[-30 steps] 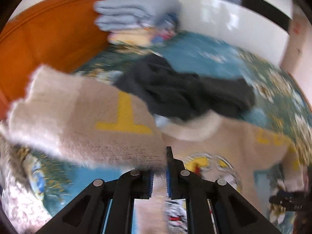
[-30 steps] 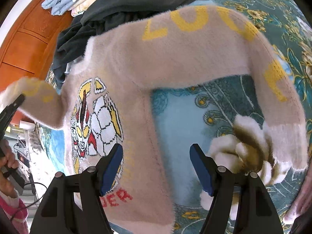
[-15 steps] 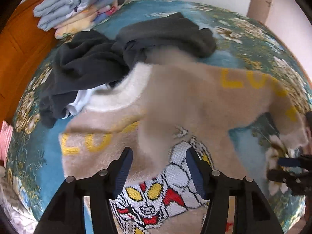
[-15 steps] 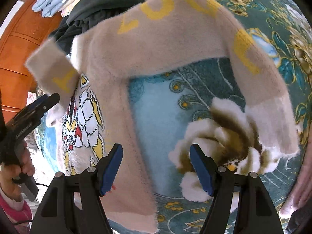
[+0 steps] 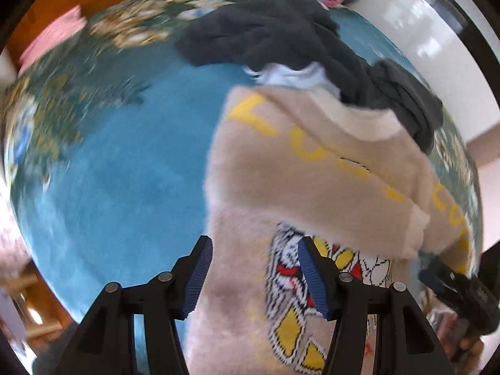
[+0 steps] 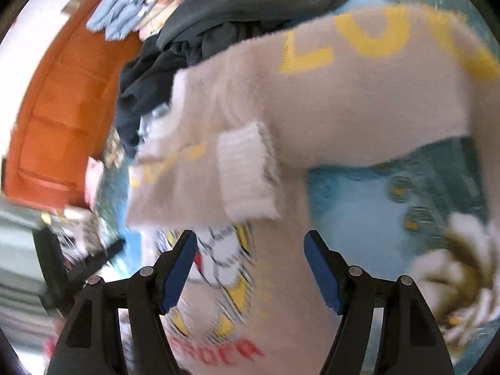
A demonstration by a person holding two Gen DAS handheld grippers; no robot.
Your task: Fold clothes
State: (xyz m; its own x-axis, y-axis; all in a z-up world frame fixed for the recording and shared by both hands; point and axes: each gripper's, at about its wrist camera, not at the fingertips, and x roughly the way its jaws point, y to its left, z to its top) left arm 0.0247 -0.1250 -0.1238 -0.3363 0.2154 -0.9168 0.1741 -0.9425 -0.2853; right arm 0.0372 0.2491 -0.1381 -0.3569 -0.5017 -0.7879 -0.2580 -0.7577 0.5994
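Across the blue floral bedspread (image 5: 118, 168) lies the beige fuzzy sweater (image 5: 312, 168), front side up, with yellow letters running along its sleeves and a knitted cartoon figure in white, red, yellow and black on the chest. One sleeve is folded over the body, so that its pale ribbed cuff (image 6: 247, 172) rests on the chest just above the cartoon figure. The other sleeve (image 6: 390, 72) arches away from the body, with bare bedspread showing under its curve. Red lettering sits on the sweater below the figure, near its hem.

Over the sweater's chest hangs the left gripper (image 5: 254, 276), its fingers apart with nothing between them, one blue pad (image 5: 200, 276) above the bedspread beside the sweater's edge and the other above the figure. The right gripper (image 6: 250, 272) also hovers over the sweater's lower front, fingers spread wide and empty.

Against the sweater's collar lies a dark grey garment (image 5: 281, 34) in a crumpled heap, overlapping the neckline, with a bit of pale blue-white cloth (image 5: 290, 75) between the two. Beyond that heap, farther from the sweater, sits a stack of folded light-blue and patterned clothes (image 6: 131, 12) near the orange wooden headboard (image 6: 62, 100). Both views are blurred.
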